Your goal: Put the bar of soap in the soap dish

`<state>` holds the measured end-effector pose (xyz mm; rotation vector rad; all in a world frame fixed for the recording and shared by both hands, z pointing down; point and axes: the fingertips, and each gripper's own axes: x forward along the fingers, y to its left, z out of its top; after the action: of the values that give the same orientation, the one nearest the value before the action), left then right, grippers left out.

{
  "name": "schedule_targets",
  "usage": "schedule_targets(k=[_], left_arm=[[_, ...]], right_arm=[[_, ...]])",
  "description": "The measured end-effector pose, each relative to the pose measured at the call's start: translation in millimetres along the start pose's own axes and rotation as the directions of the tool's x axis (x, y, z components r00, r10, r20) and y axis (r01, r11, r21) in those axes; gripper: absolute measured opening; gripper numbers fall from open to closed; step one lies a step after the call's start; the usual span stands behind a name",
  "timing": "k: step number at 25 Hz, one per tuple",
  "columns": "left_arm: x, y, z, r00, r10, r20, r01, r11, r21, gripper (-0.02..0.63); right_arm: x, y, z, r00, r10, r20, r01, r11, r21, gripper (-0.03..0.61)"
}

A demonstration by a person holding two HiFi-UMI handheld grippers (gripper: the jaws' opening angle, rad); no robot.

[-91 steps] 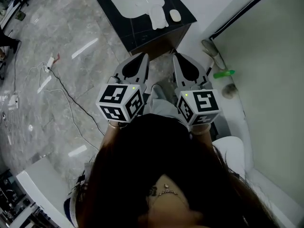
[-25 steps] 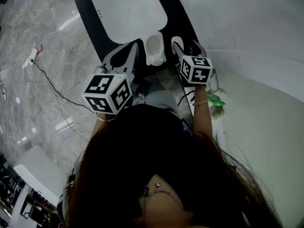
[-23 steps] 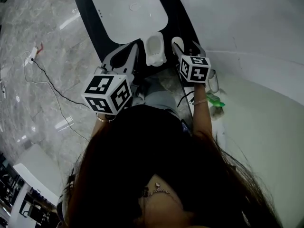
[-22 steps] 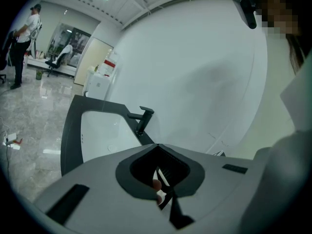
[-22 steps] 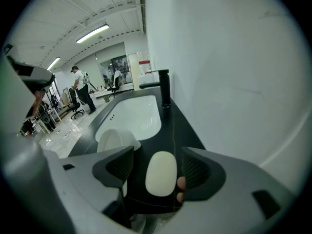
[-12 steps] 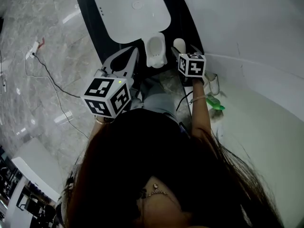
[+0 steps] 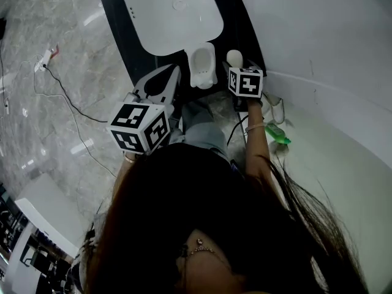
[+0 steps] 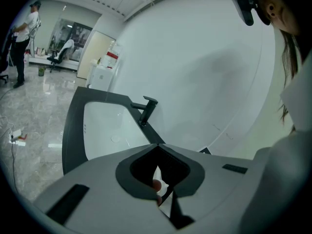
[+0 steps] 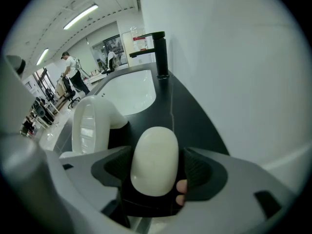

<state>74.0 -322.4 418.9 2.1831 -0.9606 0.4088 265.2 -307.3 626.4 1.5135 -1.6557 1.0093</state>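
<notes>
A white oval bar of soap (image 9: pixel 155 160) lies on the dark counter (image 7: pixel 236 23), just right of the white soap dish (image 7: pixel 202 66). My right gripper (image 9: pixel 156 168) points steeply down over the soap (image 7: pixel 233 56). Its jaws have just been opening and now stand wide, one on each side of the bar, with a thin gap at each pad. The dish (image 9: pixel 90 123) stands empty to the left of that gripper. My left gripper (image 7: pixel 176 70) hangs at the counter's near edge, left of the dish, with its tips together and nothing in them (image 8: pixel 157 147).
A white sink basin (image 7: pixel 168 11) is set in the counter beyond the dish, with a black tap (image 9: pixel 158 52) at its far side. A white wall runs along the right. A cable (image 7: pixel 67 97) crosses the marble floor; a green object (image 7: pixel 277 133) lies by the wall.
My right gripper has sunk towards the counter and now straddles the soap. The left gripper has stayed about where it was.
</notes>
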Motion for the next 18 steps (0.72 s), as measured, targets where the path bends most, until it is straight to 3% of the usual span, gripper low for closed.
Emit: schedule_targets(k=[10,18], left_arm=[[-2.2,0.5,-1.7,1.0,-0.002,-0.005,0.002,1.0,0.003,-0.005],[-6.3,4.3,3.6,1.0,-0.005,0.023,0.005,1.0,0.011,-0.005]], right_arm=[[-0.6,-1.0,0.6,0.998,-0.019,-0.059,0.018,0.999,-0.029,0.304],[-8.0,3.5,4.7,0.999,0.004,-0.034,-0.004,1.0,0.005,0.301]])
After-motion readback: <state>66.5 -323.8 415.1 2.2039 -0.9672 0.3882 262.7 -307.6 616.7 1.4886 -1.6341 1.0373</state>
